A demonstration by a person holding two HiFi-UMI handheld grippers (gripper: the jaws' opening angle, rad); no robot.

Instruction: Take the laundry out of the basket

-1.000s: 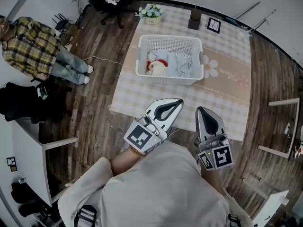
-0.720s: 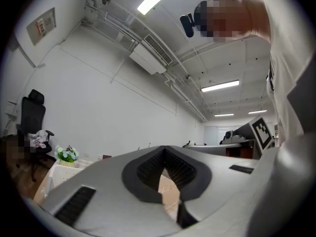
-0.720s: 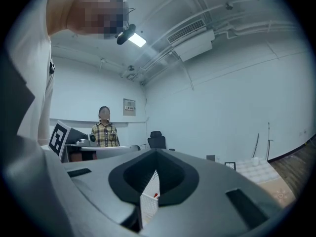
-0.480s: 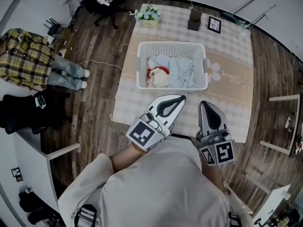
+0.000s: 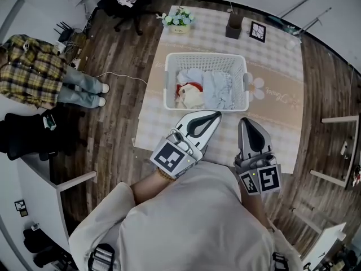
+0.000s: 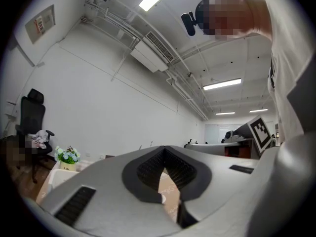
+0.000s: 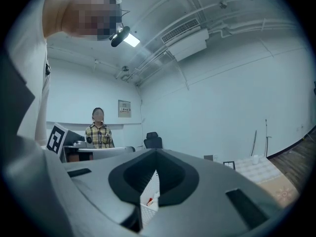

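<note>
Two closed, empty claws, our left claw [image 5: 216, 116] and right claw [image 5: 244, 121], hang near the basket [image 5: 206, 56] on the desk [image 5: 273, 134], where the laundry [image 5: 214, 89] looks soft, light and floppy, so we should pinch a top fold.

We can read no text with certainty. On the right side of the tablecloth [image 5: 271, 117], beside the daisy print [image 5: 256, 87], stands a cursive word [image 5: 277, 96], too small to read. A wall sign [image 7: 124, 107] and a poster [image 6: 44, 21] carry print, also unreadable
</note>
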